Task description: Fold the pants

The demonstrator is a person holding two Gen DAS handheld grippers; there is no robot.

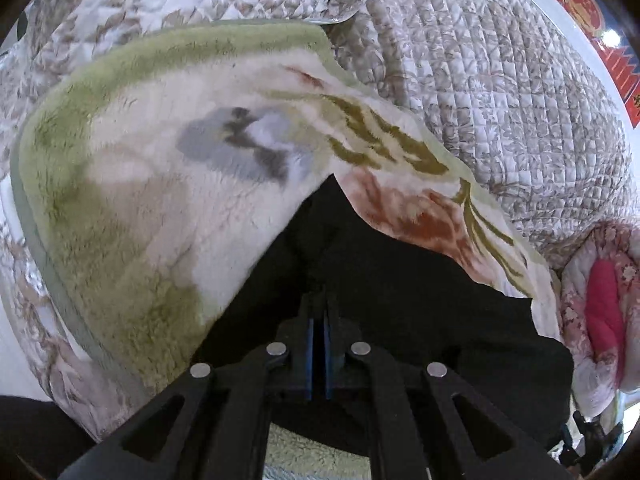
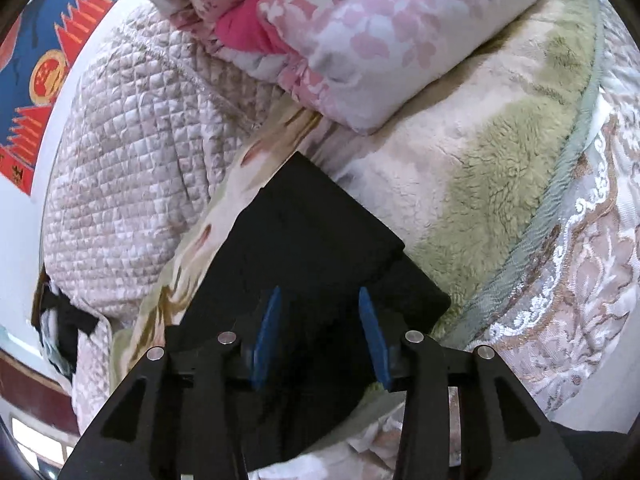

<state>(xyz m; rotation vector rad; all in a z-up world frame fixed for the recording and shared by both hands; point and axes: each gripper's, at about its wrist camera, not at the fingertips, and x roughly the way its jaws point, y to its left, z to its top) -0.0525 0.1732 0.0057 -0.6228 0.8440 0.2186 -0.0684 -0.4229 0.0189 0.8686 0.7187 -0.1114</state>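
Observation:
The black pants (image 1: 420, 304) lie on a fluffy green-and-cream blanket (image 1: 120, 184) on a bed. In the left wrist view my left gripper (image 1: 319, 304) is shut on a raised fold of the black cloth, its blue pads pressed together. In the right wrist view the pants (image 2: 312, 232) lie folded flat in a neat rectangular stack with a straight far edge. My right gripper (image 2: 320, 300) is open just above the near end of the stack, its blue pads (image 2: 268, 328) wide apart with nothing between them.
A grey quilted cover (image 1: 500, 80) lies behind the blanket. A rolled pink floral duvet (image 2: 360, 40) sits at the far end, close to the pants. A red and blue wall hanging (image 2: 36, 72) is at the far side. The bed edge (image 2: 580, 280) drops off to the right.

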